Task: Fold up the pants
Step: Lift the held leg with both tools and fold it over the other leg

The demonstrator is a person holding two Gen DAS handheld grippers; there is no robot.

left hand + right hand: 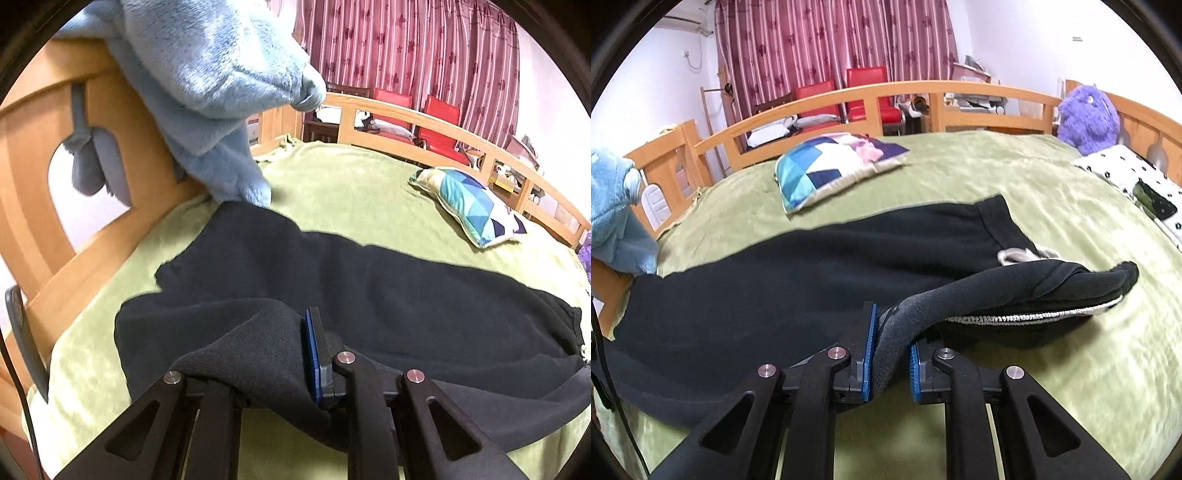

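Pants (369, 295) of black, fleecy knit lie stretched across the green blanket (351, 192) that covers the bed, running from the blue plush toy (207, 92) at the wooden bed rail (44, 192) toward the far side. In the right wrist view the pants (812, 273) show a ribbed waistband with a pale drawstring (1027, 254) lying loose on the fabric, and near it a lifted fold reveals a grey inner face and a white-flecked edge. The cloth looks thick and soft, with little sheen, and its surface is mostly smooth where it lies flat.

The left gripper (295, 354) has a bunch of the near edge pinched and raised; only one blue pad (310, 354) shows, since the dark cloth drapes over the other finger. The right gripper (892, 354) is pinching a thick roll of the waistband end between its two blue pads (868, 354), and the roll arches up and away toward the lifted fold. Both held portions stand above the blanket while the rest of the garment rests on it.

A patchwork pillow (827, 166) in blues and white lies on the blanket beyond the pants, apart from them. A purple plush toy (1087, 118) sits at the bed rail, and red chairs (846, 96) stand before dark red curtains (831, 44).
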